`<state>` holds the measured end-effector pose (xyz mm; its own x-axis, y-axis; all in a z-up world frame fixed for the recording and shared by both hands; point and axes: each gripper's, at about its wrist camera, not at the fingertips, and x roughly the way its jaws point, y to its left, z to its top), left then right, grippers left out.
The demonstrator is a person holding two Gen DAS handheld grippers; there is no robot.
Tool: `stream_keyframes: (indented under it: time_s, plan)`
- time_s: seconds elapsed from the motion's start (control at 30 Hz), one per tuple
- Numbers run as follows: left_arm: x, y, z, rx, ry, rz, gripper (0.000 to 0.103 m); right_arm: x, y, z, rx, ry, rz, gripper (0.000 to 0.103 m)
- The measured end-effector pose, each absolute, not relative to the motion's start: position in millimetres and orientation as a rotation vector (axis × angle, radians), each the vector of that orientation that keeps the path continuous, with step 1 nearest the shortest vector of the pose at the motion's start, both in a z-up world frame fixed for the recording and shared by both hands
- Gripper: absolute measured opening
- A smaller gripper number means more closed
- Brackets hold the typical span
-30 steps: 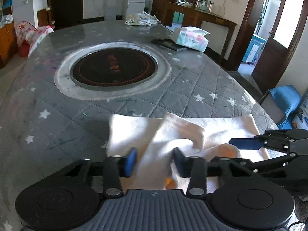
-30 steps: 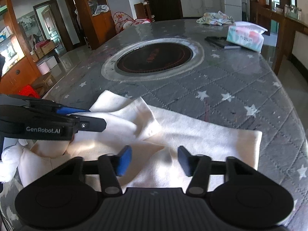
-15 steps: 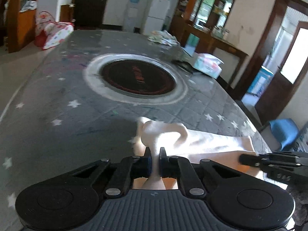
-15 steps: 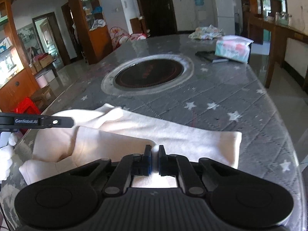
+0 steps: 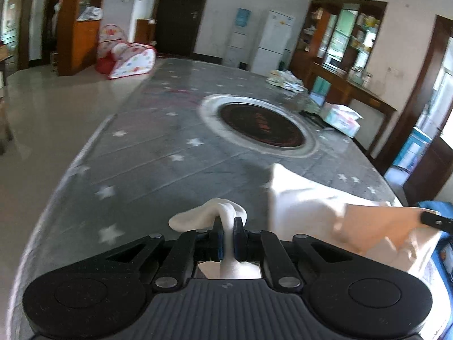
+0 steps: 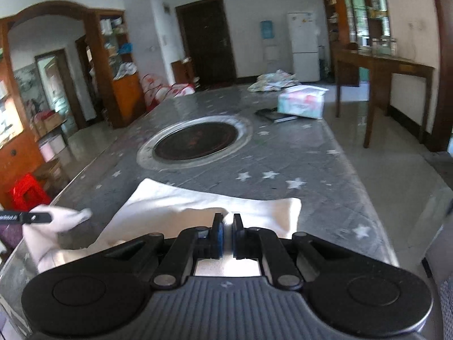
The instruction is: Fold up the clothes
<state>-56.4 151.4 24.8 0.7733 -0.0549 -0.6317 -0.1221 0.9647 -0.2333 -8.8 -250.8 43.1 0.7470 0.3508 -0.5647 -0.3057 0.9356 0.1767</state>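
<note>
Cloth (image 6: 198, 206), cream and soft, lay rumpled on the near end of the grey star-quilted worktop (image 6: 283, 153). The left hand-held gripper (image 5: 226, 236) pinched a bunched fold; the right hand-held gripper (image 6: 227, 235) pinched its near edge. A round dark inset (image 6: 195, 141) sat beyond.

A grey star-quilted table (image 6: 325, 170) carries a cream garment (image 6: 198, 206) before its round inset burner (image 6: 195, 141), a tissue pack (image 6: 300, 102) beyond.

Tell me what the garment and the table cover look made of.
Garment: soft cream knit, probably cotton; matte, bunching limply where each gripper pinches it. Table cover: grey quilted fabric with stitched squares and white stars, seemingly under a glossy clear sheet, since it reflects light.
</note>
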Motion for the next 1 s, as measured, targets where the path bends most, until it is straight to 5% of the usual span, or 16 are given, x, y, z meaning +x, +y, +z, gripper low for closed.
stream_keyframes:
  time_s: [0.37,0.5,0.6,0.77,1.0]
  plan:
    - [-114.3,182.7,10.7,-0.322,0.708,0.142,0.006,-63.8,-300.2,32.5,0.129,0.692,0.244,0.005]
    - [-124.5,184.1,2.3,-0.308,0.759,0.151,0.007,-74.4,-307.1,17.0,0.134,0.766,0.22,0.015]
    - [-129.3,181.3,5.9,-0.281,0.757,0.157,0.013,-74.6,-308.8,22.7,0.116,0.744,0.212,0.021]
    - [-135.5,171.8,16.7,-0.231,0.731,0.142,0.039,-56.4,-294.1,32.9,0.056,0.71,0.273,0.038]
    - [-128.4,135.5,22.6,-0.191,0.72,-0.053,0.041,-13.7,-256.6,11.6,-0.017,0.772,0.363,0.047]
